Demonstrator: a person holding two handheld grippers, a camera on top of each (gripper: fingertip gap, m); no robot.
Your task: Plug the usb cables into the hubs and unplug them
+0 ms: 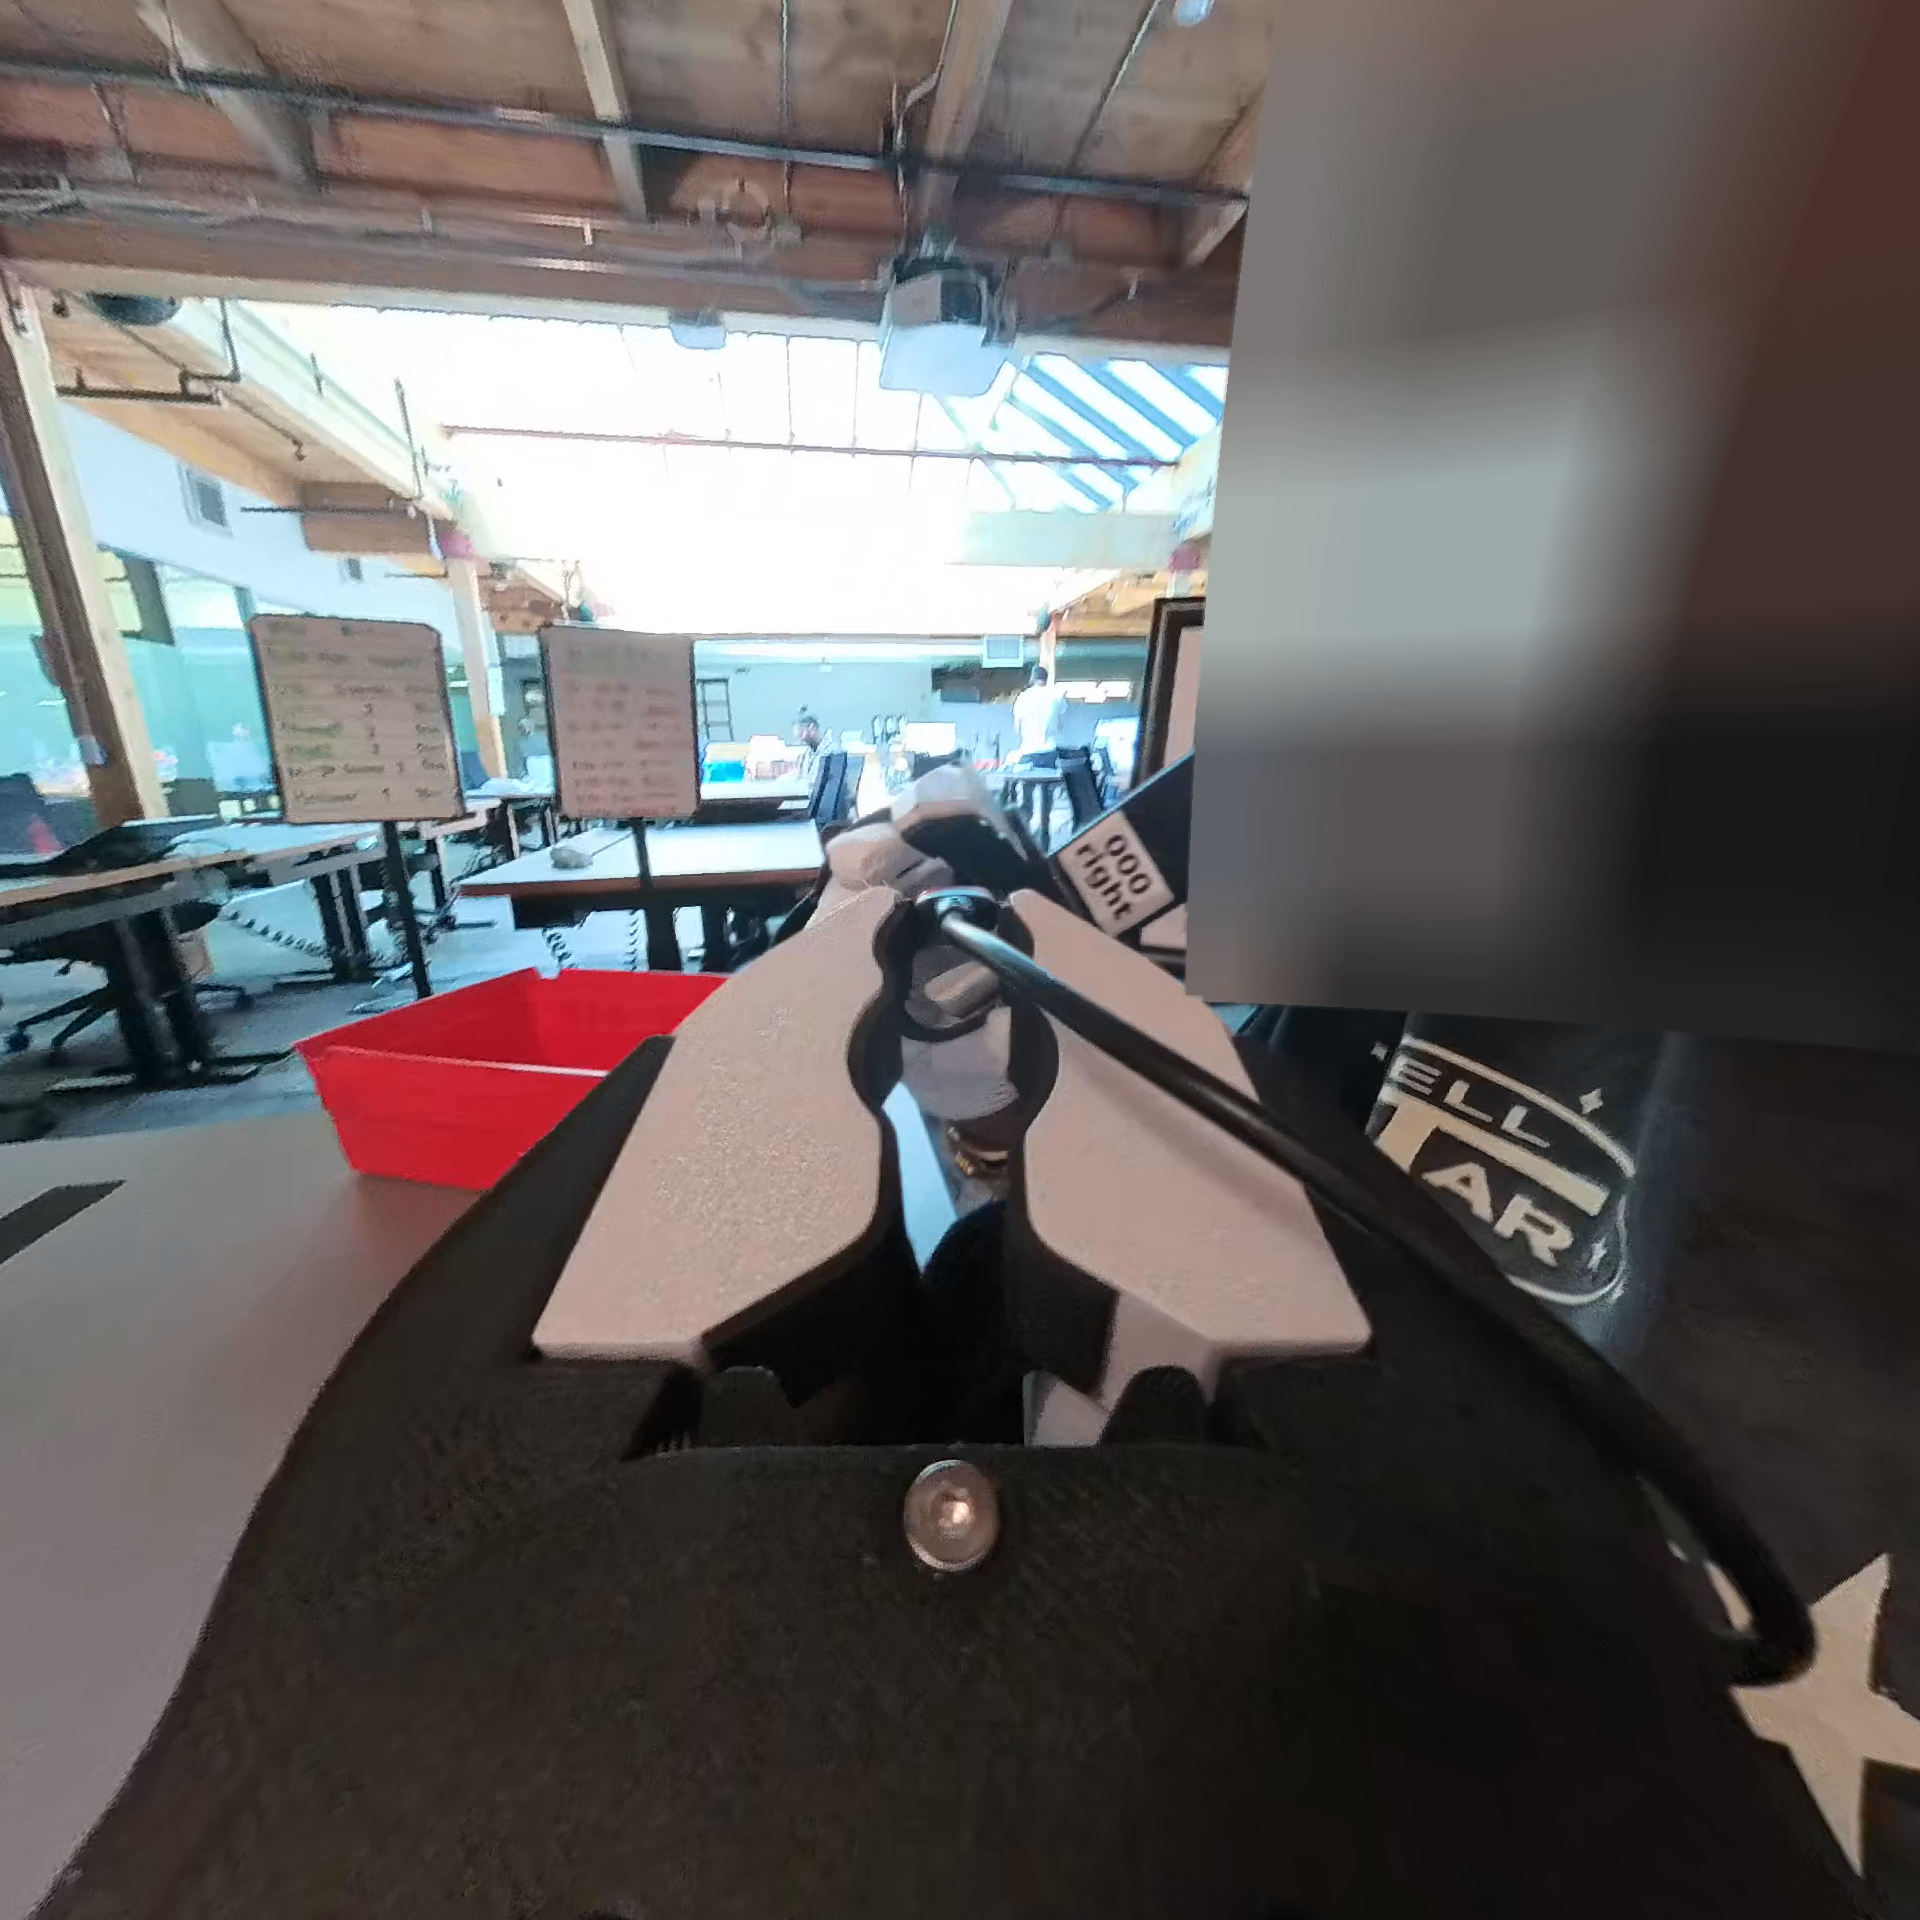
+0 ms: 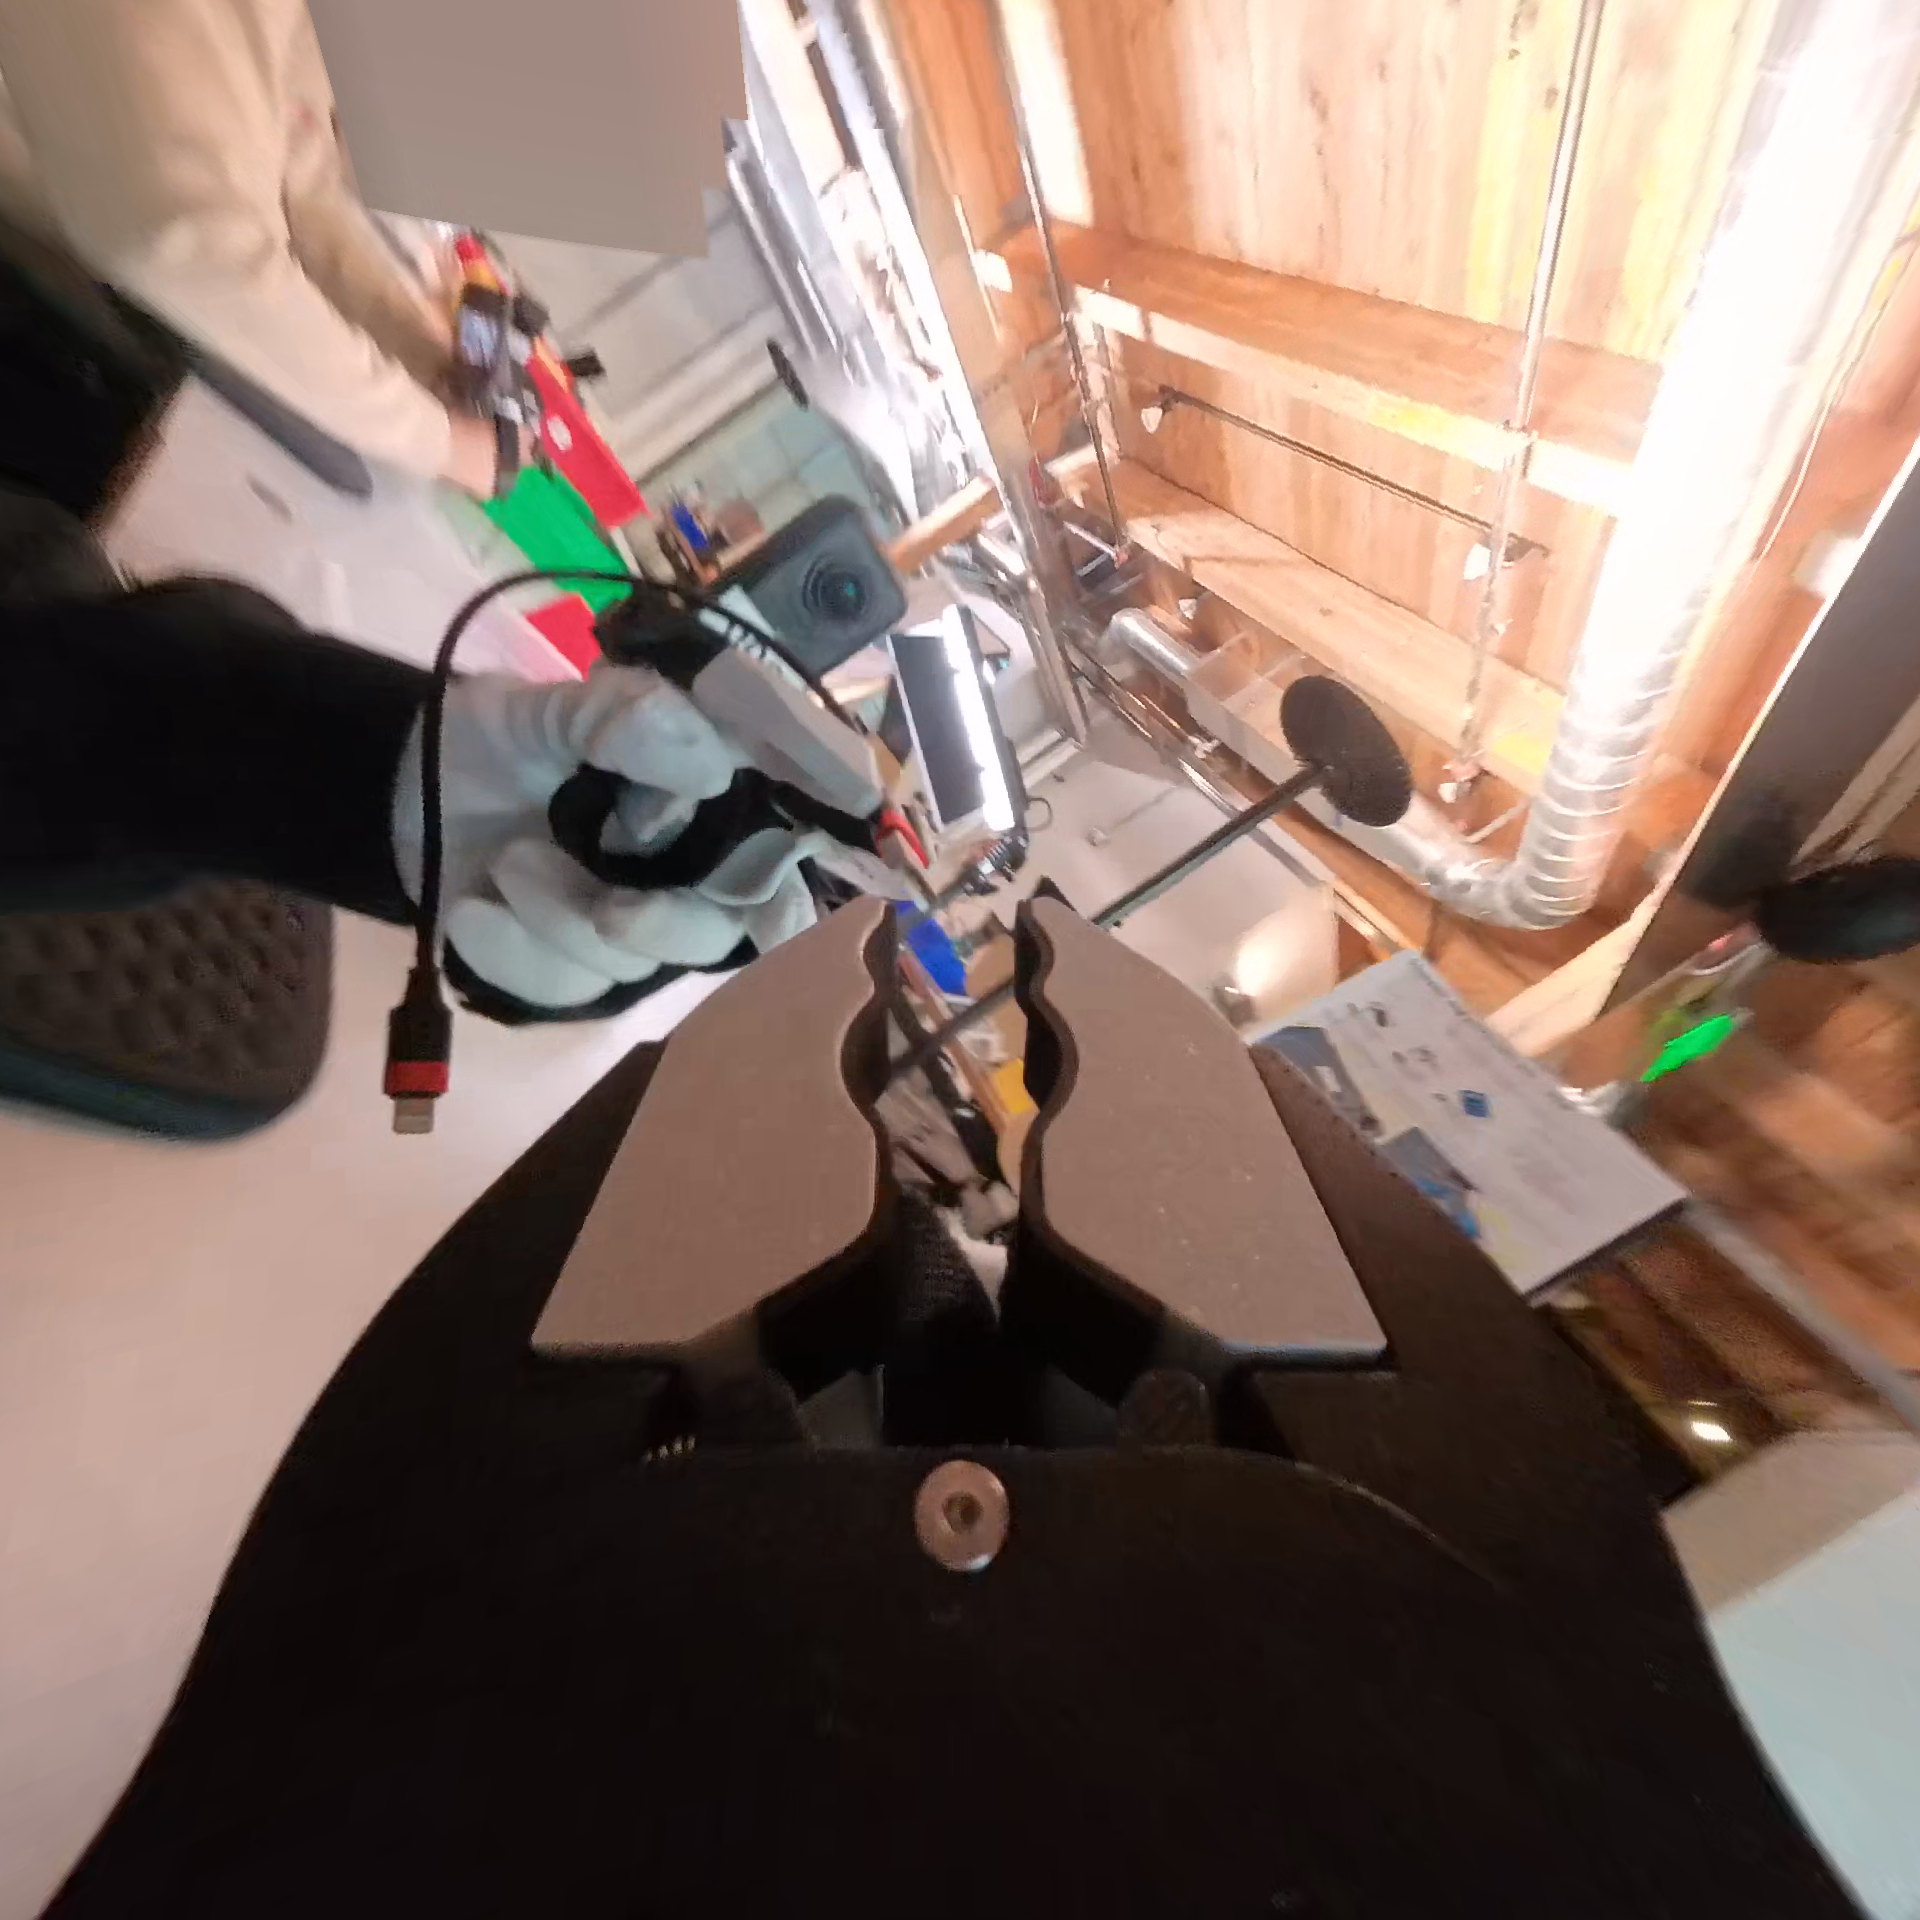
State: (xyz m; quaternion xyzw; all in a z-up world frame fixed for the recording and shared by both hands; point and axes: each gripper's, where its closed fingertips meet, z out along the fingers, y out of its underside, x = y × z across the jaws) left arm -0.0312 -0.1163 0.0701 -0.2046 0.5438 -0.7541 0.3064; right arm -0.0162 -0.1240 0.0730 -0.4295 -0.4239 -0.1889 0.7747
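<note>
1. No hub is showing in either view, so I cannot tell how many plug-ins or pull-outs are done. Judging by the free end, this cable is sitting in no port right now, and at least one insertion is waiting.
2. The usb cable [image 1: 1299,1122] is hanging in the air rather than lying on the table [image 1: 156,1299]. In the left wrist view it is running from the fingertips down and off to the right, then looping back near the lower edge.
3. In the right wrist view its red-and-black connector [image 2: 418,1049] is dangling freely below the wrist of the gloved hand [image 2: 582,790], touching nothing.
4. The left tool [image 1: 956,914] is pinching the cable at its very tips, with its fingers nearly together. What the grey shape deeper between them is, I cannot tell.
5. The right tool [image 2: 961,920] is standing slightly parted, with a narrow gap and nothing in it.
6. Both tools are being held up off the table, pointing roughly at each other, their tips almost meeting. The right wrist view is rolled well over and tilted upward, taking in wooden beams and ducting.
7. The gloved hand is wrapping around the left tool's handle, forearm coming in from the left.
8. I judge this to be a handover or regrasp of the cable.
9. A red bin [image 1: 447,1091] is sitting on the table beyond the left tool.
</note>
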